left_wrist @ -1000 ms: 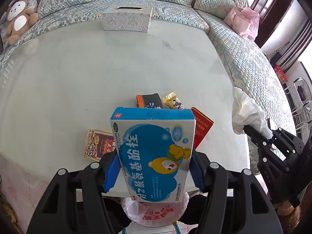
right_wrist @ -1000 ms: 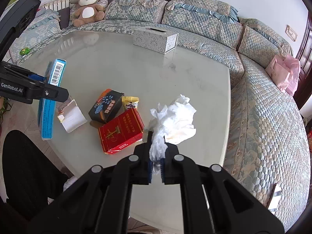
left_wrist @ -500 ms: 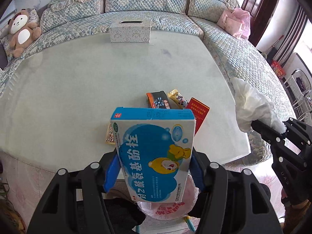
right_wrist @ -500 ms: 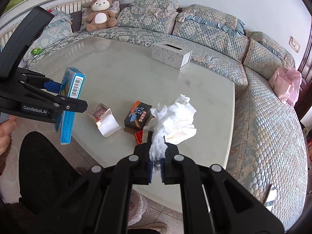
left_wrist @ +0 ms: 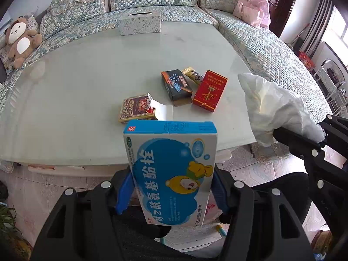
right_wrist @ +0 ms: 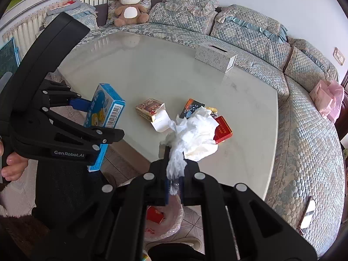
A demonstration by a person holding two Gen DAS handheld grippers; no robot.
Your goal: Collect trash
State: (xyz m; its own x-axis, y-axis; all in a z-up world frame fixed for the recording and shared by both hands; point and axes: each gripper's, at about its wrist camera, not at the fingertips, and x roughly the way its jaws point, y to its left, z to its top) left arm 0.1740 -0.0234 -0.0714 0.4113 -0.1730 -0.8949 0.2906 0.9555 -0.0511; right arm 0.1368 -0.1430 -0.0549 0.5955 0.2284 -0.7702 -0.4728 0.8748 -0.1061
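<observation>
My left gripper (left_wrist: 171,193) is shut on a blue and white medicine box (left_wrist: 171,169), held upright off the near edge of the table; the same medicine box (right_wrist: 104,111) shows at the left of the right wrist view. My right gripper (right_wrist: 175,180) is shut on a crumpled white tissue (right_wrist: 193,134), also seen as the tissue (left_wrist: 276,111) at the right of the left wrist view. On the white table (left_wrist: 76,82) lie a red box (left_wrist: 209,90), a dark box (left_wrist: 177,84), a gold wrapper (left_wrist: 193,75) and an open brown box (left_wrist: 139,108). A bag-lined bin (right_wrist: 163,219) stands on the floor below my right gripper.
A patterned tissue box (left_wrist: 140,22) stands at the table's far edge. A quilted sofa (right_wrist: 304,130) curves around the table, with a teddy bear (right_wrist: 130,6) and a pink bag (left_wrist: 252,10) on it. A person's hand (right_wrist: 12,165) and dark-clad legs are near the bin.
Both grippers have drawn back from the table toward its near edge with their loads still held. More floor and the bin now show below them.
</observation>
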